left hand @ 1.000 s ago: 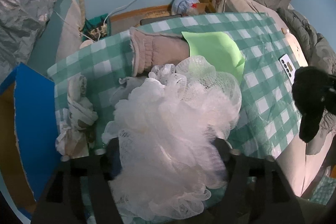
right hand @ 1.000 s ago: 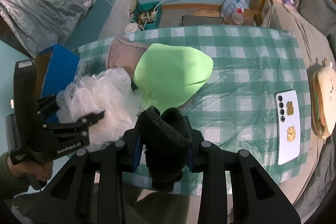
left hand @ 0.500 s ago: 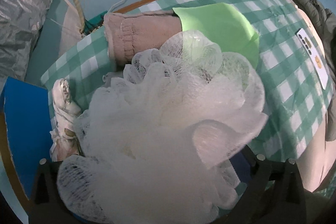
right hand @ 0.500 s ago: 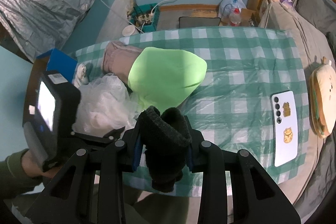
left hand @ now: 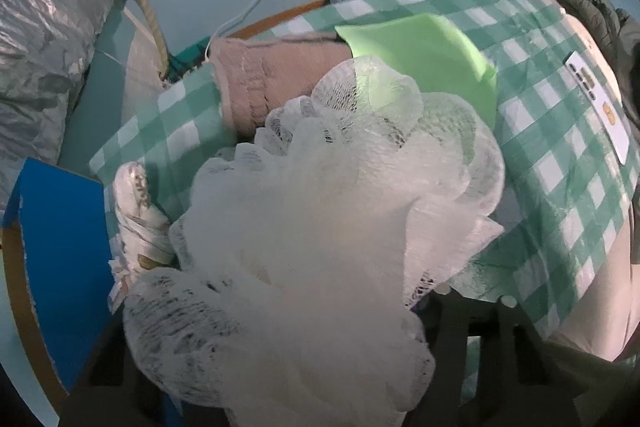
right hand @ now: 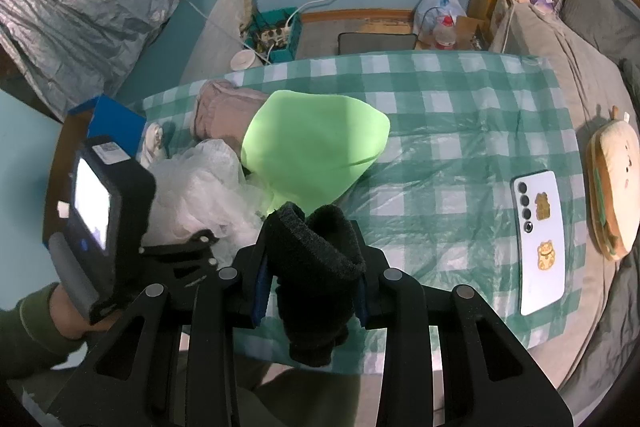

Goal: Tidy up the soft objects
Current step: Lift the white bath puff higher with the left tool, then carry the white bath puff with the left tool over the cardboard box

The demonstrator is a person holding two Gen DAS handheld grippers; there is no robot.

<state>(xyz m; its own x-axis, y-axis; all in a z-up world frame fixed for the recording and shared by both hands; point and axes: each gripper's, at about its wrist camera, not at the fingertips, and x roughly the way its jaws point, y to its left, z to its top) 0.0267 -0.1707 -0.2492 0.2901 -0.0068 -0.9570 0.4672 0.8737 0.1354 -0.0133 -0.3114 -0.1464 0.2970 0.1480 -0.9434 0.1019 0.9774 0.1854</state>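
Observation:
A white mesh pouf (left hand: 320, 227) fills most of the left wrist view. It lies on the green checked table (left hand: 560, 147) against a pink fleece piece (left hand: 272, 71) and a light green cloth (left hand: 420, 59). My left gripper (left hand: 288, 315) points down into the pouf; its jaws are closing with the pouf between them, and the mesh hides the pads. In the right wrist view the left gripper (right hand: 200, 247) presses into the pouf (right hand: 200, 187). My right gripper (right hand: 312, 267) is shut on a black fleece sock (right hand: 316, 251), above the near table edge.
A white patterned cloth (left hand: 136, 219) lies at the table's left end beside a blue board (left hand: 60, 247). A phone (right hand: 540, 239) lies on the right of the table, a round plush cushion (right hand: 612, 179) beyond it. A person's hand (right hand: 68, 307) holds the left gripper.
The left gripper came down closer onto the pouf. Its jaws spread wide, then narrowed around the mesh. The right gripper and its black sock have not moved.

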